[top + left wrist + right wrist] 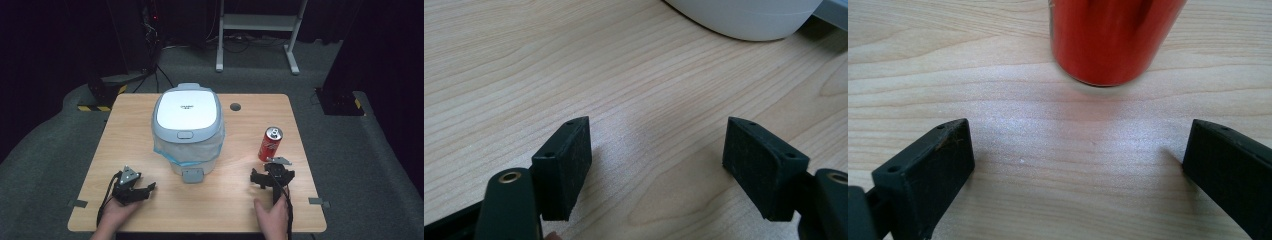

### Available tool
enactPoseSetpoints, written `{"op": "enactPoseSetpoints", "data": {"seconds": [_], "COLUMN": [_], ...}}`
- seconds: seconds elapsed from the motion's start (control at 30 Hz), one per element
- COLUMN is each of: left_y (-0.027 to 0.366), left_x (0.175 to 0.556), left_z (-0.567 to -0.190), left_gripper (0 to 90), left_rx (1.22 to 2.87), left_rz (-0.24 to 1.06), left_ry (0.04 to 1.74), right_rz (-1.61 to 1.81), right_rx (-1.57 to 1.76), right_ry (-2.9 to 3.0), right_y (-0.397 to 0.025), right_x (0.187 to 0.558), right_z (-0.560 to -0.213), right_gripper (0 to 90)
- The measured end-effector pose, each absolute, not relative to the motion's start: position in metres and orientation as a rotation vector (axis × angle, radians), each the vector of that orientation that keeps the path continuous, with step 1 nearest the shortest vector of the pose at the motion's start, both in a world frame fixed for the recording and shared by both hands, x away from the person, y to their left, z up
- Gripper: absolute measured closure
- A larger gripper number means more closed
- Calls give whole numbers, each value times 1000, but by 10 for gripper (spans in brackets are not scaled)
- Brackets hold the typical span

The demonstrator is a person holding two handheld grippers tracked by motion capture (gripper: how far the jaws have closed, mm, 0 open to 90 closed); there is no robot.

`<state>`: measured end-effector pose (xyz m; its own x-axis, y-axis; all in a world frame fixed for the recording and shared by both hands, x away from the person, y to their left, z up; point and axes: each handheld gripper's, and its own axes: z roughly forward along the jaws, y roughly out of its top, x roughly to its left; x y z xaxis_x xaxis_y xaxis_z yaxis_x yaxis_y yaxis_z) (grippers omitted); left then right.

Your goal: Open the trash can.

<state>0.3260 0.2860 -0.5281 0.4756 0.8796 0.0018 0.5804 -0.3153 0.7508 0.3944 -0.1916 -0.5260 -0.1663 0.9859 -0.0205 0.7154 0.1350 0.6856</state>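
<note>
Red soda can [270,144] upright at the right side of a light wooden table [130,120], tab end up, just beyond the right gripper [272,176]. Right gripper low at the near right of the table, held in a hand [272,216] entering from the near edge, jaws spread wide and released, gripping nothing; seen in the right gripper view as two black pads [928,175] flanking bare wood, the can's red wall [1110,37] a short way ahead and centred between them, not touched. Left gripper [145,189] at the near left, also hand-held [117,214], jaws likewise parted and empty, aimed across the table toward the right; in the left gripper view, black pads [566,162] over bare wood grain with the rounded white base [744,20] of the cooker farther off. White and grey rice cooker [187,127] at the middle of the table, lid closed, latch facing the near edge, well apart from both grippers. Small round cable hole [235,106] at the far side of the tabletop, right of the cooker.
</note>
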Motion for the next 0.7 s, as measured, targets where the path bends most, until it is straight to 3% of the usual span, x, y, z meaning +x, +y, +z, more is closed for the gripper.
{"op": "enactPoseSetpoints", "data": {"seconds": [0.7], "left_y": [287], "left_x": [325], "left_z": [-528], "left_gripper": [284], "left_rx": [2024], "left_rz": [550], "left_ry": [1212], "right_rz": [763], "right_rx": [1618], "right_ry": [1966], "right_y": [-194], "right_x": [393], "right_z": [-526], "right_gripper": [1]}}
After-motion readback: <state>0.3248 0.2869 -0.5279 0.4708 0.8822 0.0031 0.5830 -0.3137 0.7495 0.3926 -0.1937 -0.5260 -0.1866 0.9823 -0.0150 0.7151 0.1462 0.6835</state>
